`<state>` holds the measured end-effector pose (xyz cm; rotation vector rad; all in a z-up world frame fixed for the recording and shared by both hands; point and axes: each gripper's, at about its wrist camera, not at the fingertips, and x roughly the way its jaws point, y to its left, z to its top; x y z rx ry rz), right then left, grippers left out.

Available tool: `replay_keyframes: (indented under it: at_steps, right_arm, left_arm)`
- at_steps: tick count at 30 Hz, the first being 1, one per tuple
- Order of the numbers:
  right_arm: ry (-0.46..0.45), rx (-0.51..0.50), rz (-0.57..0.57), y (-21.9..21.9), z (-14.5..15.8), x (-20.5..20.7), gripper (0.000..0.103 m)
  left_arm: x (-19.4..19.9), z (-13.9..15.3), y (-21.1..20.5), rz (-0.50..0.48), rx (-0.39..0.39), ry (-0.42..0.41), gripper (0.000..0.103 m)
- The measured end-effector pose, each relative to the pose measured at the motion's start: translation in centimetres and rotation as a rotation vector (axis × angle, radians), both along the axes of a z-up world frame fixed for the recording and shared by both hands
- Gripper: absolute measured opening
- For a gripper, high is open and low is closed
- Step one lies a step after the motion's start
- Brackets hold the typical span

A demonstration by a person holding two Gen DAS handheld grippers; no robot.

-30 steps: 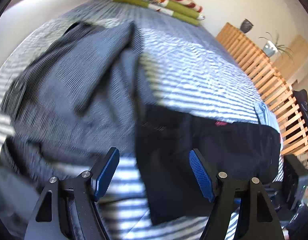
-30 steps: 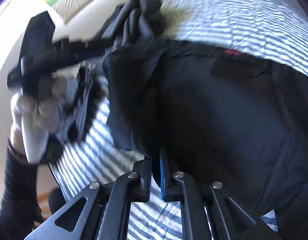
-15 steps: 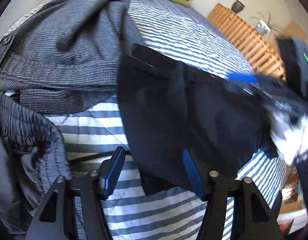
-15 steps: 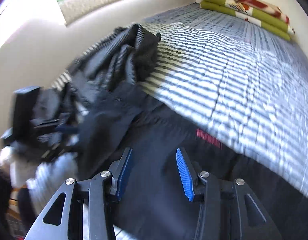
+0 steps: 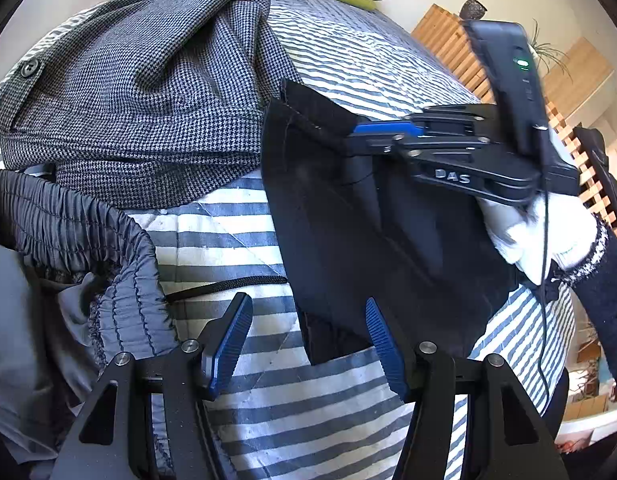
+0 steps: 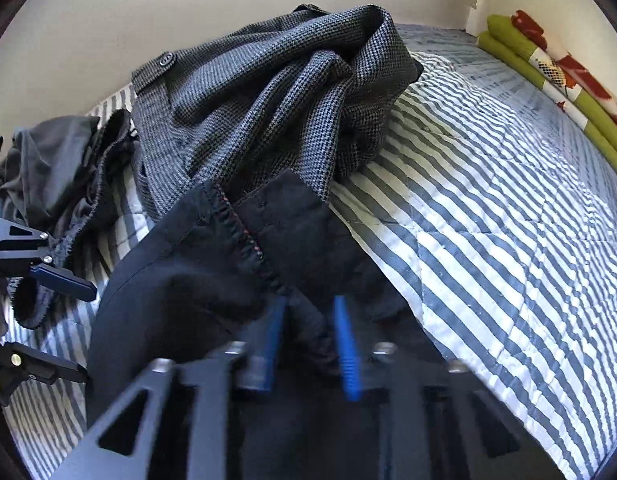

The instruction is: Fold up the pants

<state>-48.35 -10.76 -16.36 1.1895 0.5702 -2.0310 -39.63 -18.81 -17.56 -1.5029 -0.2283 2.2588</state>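
Note:
Black pants [image 5: 348, 240] lie folded on the striped quilt [image 5: 308, 420]. My right gripper [image 5: 352, 132], held by a white-gloved hand [image 5: 540, 232], reaches in from the right and grips their far hemmed edge. In the right wrist view its jaws [image 6: 308, 312] are closing with a bunch of the black pants [image 6: 188, 280] squeezed between the blue pads. My left gripper [image 5: 308, 308] hovers open over the near corner of the pants, pads apart and pressing on nothing. It also shows at the left in the right wrist view [image 6: 88, 334].
Grey houndstooth pants [image 5: 148, 92] lie crumpled just beyond the black ones. Dark grey pants with an elastic waistband [image 5: 68, 232] and a loose drawstring lie at the left. A folded green and red blanket [image 6: 548, 64] sits at the bed's head. A wooden slatted frame [image 5: 448, 36] stands past the right side.
The right gripper let go, swung across over the black pants and clamped onto their far edge. The left gripper dropped closer to the pants' near corner and narrowed a little.

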Motion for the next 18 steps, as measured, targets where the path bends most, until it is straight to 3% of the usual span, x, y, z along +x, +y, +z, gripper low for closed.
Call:
replay_keyframes:
  at_steps: [6,10,12,14,16,18]
  right_arm:
    - [0.075,-0.024,-0.004,1.6,2.0,0.9,0.004]
    - [0.14,-0.007,-0.16,4.2,2.9,-1.6,0.004]
    - [0.098,-0.025,-0.187,4.9,2.5,-2.6,0.004]
    - [0.046,0.011,-0.158,4.5,1.7,-2.7,0.01]
    - [0.112,0.085,-0.181,4.2,2.0,-2.2,0.019]
    - [0.185,0.094,-0.187,3.8,3.0,-0.6,0.02]
  left_arm:
    - [0.2,-0.1,-0.1,-0.009,0.008,0.004,0.063]
    - [0.5,0.0,-0.1,-0.009,0.02,0.001,0.063]
    - [0.5,-0.1,0.2,-0.016,0.023,-0.002,0.063]
    - [0.6,-0.2,0.6,-0.026,0.021,-0.002,0.063]
    - [0.7,0.3,0.5,-0.031,0.007,0.011,0.063]
    - [1.0,0.6,0.2,-0.029,0.01,0.021,0.063]
